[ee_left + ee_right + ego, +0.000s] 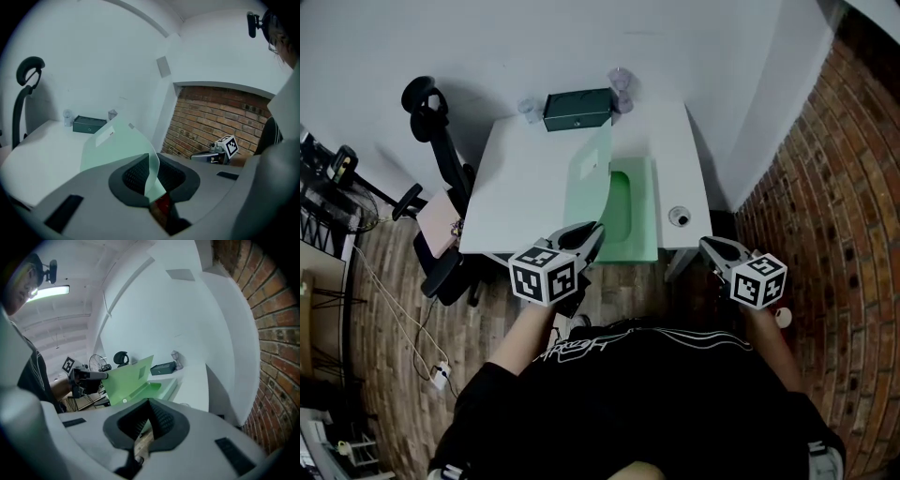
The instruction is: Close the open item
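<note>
An open pale green folder [639,214] lies on the white table [525,178]. Its translucent cover [593,161] stands raised along the left side. My left gripper [594,231] is at the table's front edge, shut on the cover's near corner. In the left gripper view the thin cover [117,145] runs down between the jaws of the left gripper [153,180]. My right gripper [706,245] hangs off the table's front right corner, shut and empty. In the right gripper view the folder [131,378] is ahead on the left of the right gripper [147,417].
A dark green box [577,110] stands at the table's back edge between two small clear cups [528,106] [621,84]. A small round object [679,217] lies right of the folder. An office chair [441,159] stands at the left, a brick wall [825,187] at the right.
</note>
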Tool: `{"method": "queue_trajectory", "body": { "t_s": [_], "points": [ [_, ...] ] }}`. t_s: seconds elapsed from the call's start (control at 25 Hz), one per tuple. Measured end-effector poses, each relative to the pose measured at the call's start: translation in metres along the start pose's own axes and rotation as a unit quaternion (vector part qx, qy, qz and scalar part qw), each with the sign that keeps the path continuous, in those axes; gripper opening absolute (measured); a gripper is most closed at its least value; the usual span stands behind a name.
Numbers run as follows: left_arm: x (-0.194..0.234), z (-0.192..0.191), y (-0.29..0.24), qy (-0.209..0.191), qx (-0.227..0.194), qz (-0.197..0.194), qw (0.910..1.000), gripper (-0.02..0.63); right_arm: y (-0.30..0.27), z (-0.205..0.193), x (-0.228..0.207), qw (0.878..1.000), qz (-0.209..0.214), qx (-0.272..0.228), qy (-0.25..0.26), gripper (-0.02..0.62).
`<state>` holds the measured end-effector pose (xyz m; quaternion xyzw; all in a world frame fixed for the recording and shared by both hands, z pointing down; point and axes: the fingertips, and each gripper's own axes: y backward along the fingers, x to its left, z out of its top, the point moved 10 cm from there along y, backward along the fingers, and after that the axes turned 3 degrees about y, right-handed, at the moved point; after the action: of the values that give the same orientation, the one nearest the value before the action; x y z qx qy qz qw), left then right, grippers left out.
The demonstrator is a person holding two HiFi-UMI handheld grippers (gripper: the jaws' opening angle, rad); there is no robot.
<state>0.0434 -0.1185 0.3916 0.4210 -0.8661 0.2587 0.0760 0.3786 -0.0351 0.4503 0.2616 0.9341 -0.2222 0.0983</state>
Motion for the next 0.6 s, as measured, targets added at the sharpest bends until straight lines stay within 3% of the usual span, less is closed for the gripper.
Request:
{"method": "queue_trajectory", "body": {
  "t_s": [0.36,0.6],
  "points": [
    [-0.012,-0.024,-0.048,0.027,0.046,-0.043,0.9977,0.064,0.020,-0.009,-0.015,1.000,-0.020,0.003,-0.021,0.003],
    [-0.020,-0.046,-0.078,0.014,0.091,-0.040,0.9950,0.067,0.032,-0.023,-0.017,0.999,-0.024,-0.002,-0.041,0.003]
  ]
}}
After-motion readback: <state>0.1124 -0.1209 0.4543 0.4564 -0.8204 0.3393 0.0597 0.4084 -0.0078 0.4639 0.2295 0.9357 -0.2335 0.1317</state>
